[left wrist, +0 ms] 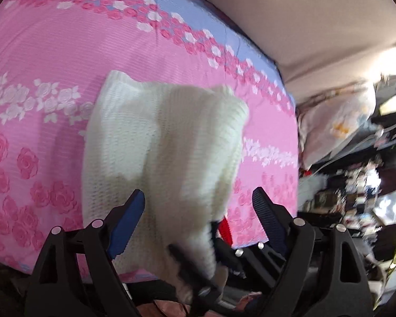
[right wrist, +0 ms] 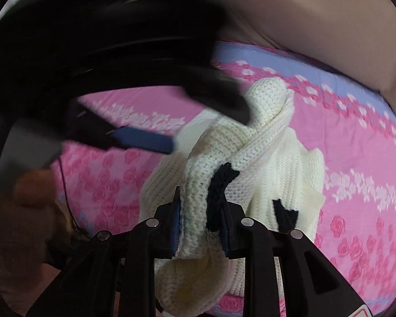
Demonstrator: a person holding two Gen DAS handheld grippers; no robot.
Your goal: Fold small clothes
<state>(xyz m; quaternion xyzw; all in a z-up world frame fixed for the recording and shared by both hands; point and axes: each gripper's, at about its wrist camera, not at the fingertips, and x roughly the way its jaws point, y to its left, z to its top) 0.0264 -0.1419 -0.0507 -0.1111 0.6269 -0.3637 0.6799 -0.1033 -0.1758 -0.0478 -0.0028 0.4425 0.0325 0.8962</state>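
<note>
A small cream knitted sweater [left wrist: 155, 142] with black trim hangs bunched over the pink floral bedspread [left wrist: 52, 60]. My left gripper [left wrist: 198, 206] is open, its blue-padded fingers spread either side of the sweater's lower part, not clamping it. My right gripper [right wrist: 200, 224] is shut on a thick fold of the same sweater [right wrist: 264, 163], holding it up. In the right wrist view the left gripper [right wrist: 145, 137] shows blurred at upper left, its blue pad near the sweater's edge.
The bedspread [right wrist: 356, 158] covers the bed, with a beige headboard [left wrist: 303, 13] behind it. Pillows and cluttered items [left wrist: 343, 121] lie past the bed's right edge. A hand [right wrist: 26, 198] shows at lower left in the right wrist view.
</note>
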